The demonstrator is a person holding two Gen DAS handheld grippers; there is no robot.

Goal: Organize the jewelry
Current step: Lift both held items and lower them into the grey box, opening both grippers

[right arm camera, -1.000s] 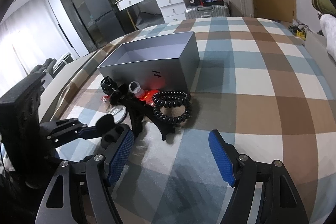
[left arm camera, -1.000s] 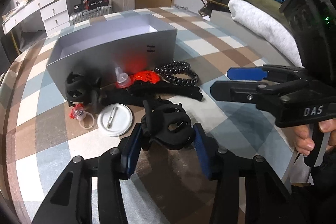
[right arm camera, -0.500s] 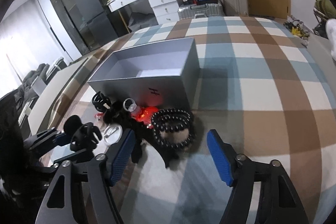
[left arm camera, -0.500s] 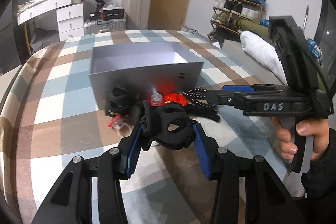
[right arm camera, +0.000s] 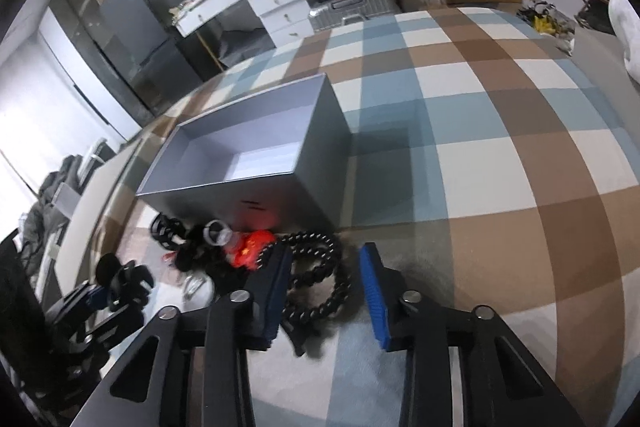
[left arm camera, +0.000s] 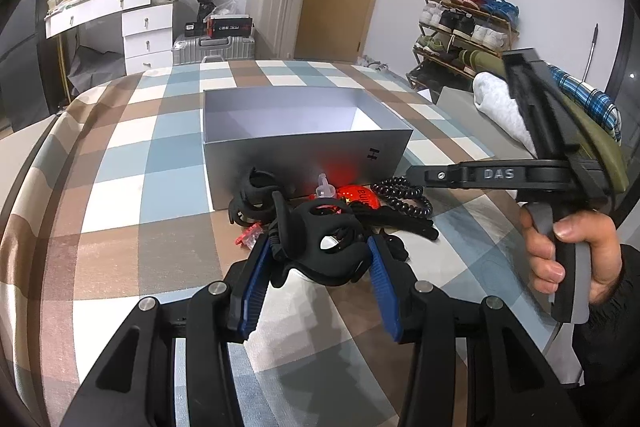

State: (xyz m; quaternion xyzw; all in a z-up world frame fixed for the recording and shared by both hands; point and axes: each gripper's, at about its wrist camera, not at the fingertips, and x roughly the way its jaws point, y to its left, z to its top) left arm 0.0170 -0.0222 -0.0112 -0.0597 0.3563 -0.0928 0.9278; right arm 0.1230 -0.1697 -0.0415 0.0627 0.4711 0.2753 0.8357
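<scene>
My left gripper [left arm camera: 316,259] is shut on a black claw hair clip [left arm camera: 320,239] and holds it above the checked bedspread, in front of an open grey box [left arm camera: 304,151]. The box [right arm camera: 256,163] looks empty inside. My right gripper [right arm camera: 326,291] is open, its jaws on either side of a black coiled hair tie [right arm camera: 316,279]. The pile before the box also holds a second black claw clip [left arm camera: 256,199], a red clip [left arm camera: 358,195] and a clear ring [left arm camera: 326,190].
The checked bedspread [left arm camera: 132,211] covers the bed. Behind it stand white drawers [left arm camera: 148,35], suitcases [left arm camera: 276,15] and a shoe rack [left arm camera: 464,27]. Folded blankets [left arm camera: 504,107] lie at the right. My right gripper's body [left arm camera: 520,175] shows in the left wrist view.
My left gripper has lifted the black claw clip off the bedspread and drawn back. My right gripper has moved down and forward over the coiled hair tie and its jaws have narrowed.
</scene>
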